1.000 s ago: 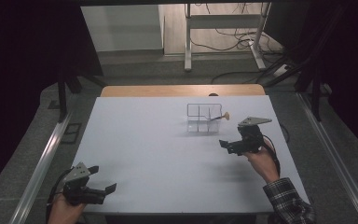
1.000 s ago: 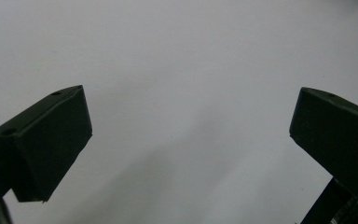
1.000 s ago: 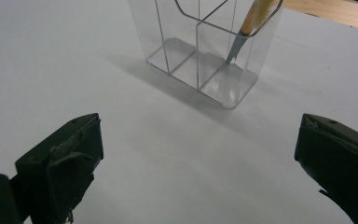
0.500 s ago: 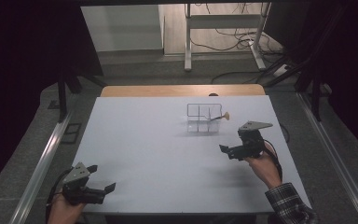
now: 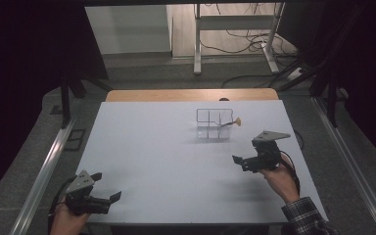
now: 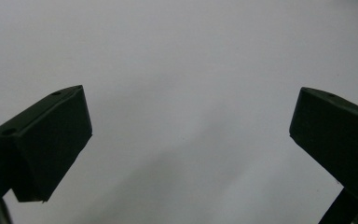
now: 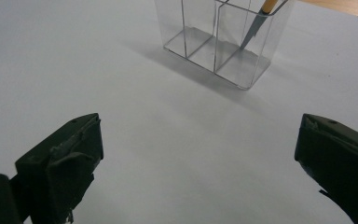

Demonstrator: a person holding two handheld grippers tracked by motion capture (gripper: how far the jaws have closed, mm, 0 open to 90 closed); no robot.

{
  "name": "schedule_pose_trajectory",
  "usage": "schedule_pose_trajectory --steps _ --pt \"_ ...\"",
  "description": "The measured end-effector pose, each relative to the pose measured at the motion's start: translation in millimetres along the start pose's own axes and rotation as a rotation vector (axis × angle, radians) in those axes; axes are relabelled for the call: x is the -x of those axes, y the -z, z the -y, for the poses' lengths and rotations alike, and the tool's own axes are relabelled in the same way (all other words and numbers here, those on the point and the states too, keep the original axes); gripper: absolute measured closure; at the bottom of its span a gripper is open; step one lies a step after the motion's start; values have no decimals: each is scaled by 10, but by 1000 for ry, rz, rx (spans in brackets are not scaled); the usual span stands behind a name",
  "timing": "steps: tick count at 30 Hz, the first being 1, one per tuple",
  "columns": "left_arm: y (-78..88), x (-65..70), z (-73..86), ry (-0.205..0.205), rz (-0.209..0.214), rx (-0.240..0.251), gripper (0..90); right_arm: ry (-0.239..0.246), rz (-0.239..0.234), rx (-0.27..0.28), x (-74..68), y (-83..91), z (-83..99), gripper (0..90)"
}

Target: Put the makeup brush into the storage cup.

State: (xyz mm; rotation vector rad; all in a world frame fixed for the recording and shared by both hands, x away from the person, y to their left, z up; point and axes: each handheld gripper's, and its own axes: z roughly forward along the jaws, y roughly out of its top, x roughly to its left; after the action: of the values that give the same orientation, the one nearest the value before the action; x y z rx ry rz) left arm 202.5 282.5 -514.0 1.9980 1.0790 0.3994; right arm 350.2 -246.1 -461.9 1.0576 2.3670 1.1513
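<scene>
High view | right gripper (image 5: 239, 161) fingers apart, near clear organizer (image 5: 214, 124) holding brush (image 5: 231, 123) | left gripper (image 5: 108, 199) fingers apart | white table (image 5: 152, 156) between bare

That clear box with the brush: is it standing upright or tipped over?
Upright: the clear box rests flat-bottomed on the table, brush leaning inside.

Right gripper (image 5: 239, 162) now lower and farther back from the clear organizer (image 5: 214, 123).
</scene>
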Motion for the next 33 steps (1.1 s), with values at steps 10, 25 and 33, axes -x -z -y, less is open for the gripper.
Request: schedule_pose_trajectory --steps 10,25,33 --pt "-5 3 1 -8 -4 -7 0 1 8 -1 -20 60 61 10" --pt "-22 17 4 -36 -18 -29 1 -3 13 -4 -49 151 151 10" --pt "-19 20 2 -42 -18 -28 1 -5 22 -5 -56 214 207 8"
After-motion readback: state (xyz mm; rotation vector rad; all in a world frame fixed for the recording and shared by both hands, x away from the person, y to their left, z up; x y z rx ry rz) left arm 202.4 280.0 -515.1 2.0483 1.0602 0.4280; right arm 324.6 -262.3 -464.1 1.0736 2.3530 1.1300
